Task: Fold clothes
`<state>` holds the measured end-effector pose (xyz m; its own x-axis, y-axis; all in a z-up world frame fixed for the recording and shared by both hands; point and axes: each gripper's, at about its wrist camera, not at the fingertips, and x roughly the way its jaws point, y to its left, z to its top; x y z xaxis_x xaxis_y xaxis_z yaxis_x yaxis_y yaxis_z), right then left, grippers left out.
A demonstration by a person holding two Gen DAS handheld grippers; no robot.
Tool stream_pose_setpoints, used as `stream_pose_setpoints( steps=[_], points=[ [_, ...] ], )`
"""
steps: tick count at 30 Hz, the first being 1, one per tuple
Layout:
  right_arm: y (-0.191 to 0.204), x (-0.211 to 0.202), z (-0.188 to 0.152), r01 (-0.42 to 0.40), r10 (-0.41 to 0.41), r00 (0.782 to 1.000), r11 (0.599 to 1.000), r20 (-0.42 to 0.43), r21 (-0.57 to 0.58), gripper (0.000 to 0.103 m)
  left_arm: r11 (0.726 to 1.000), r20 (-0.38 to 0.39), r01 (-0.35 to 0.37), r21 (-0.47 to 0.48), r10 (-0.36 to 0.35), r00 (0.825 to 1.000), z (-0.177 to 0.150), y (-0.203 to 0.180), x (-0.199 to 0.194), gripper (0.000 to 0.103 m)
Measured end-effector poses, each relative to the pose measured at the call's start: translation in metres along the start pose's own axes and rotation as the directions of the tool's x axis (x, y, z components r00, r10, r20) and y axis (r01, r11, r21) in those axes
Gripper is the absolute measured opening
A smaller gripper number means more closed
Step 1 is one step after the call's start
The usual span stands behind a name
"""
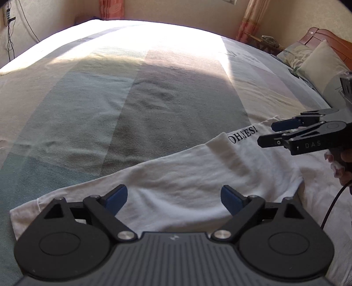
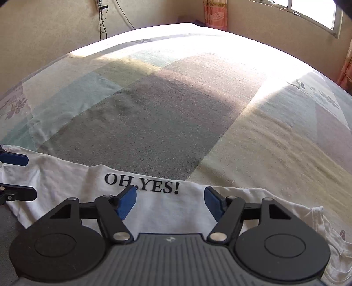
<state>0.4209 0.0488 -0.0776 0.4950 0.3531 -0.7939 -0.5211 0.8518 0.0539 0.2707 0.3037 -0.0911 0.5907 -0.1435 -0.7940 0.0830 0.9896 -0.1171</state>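
Left wrist view: the left gripper (image 1: 175, 198) hangs over a white T-shirt (image 1: 176, 176) that lies in a long folded band across the near part of a bed (image 1: 110, 99). Its blue pads (image 1: 117, 198) stand wide apart, with nothing between them but the cloth lying below. At the right edge the right gripper (image 1: 270, 133) enters from the side, above the end of the shirt that bears the black print "OH,YES!" (image 1: 243, 136); part of a hand (image 1: 343, 165) and a dark cable (image 1: 334, 204) show behind it. Pillows (image 1: 319, 63) lie at the far right by a wooden headboard (image 1: 330, 37).

Right wrist view: the right gripper (image 2: 170, 203) stands fairly wide over the printed end of the T-shirt (image 2: 165, 211), its fingers (image 2: 126, 204) clear of the fabric; whether they brush the cloth cannot be told. The fingertips of the left gripper (image 2: 15, 173) appear at the left edge over the same garment. Sunlight falls across the pastel-blocked bedspread (image 2: 176, 110), and a window (image 2: 312, 13) and curtain (image 2: 215, 13) stand beyond.
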Motion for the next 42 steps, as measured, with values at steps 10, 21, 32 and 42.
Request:
stream_pose_setpoints(
  steps=[10, 21, 32, 42],
  points=[
    [0.065, 0.047, -0.005, 0.009, -0.010, 1.000, 0.993, -0.007, -0.122, 0.103, 0.996, -0.070, -0.047, 0.081, 0.052, 0.996, -0.034, 0.041, -0.017, 0.093],
    [0.033, -0.037, -0.017, -0.139, 0.140, 0.990, 0.989, 0.027, -0.055, 0.103, 0.977, 0.019, 0.209, 0.042, -0.210, 0.977, 0.002, -0.007, -0.032, 0.093],
    [-0.022, -0.129, -0.185, 0.003, 0.010, 0.998, 0.981, -0.067, 0.192, 0.103, 0.899, -0.035, 0.430, -0.077, -0.434, 0.900, 0.012, -0.048, 0.035, 0.093],
    [-0.036, -0.138, -0.234, 0.016, -0.022, 1.000, 0.949, 0.017, 0.313, 0.103, 0.888, 0.015, 0.269, -0.373, -0.284, 0.959, 0.009, 0.051, -0.002, 0.093]
  ],
)
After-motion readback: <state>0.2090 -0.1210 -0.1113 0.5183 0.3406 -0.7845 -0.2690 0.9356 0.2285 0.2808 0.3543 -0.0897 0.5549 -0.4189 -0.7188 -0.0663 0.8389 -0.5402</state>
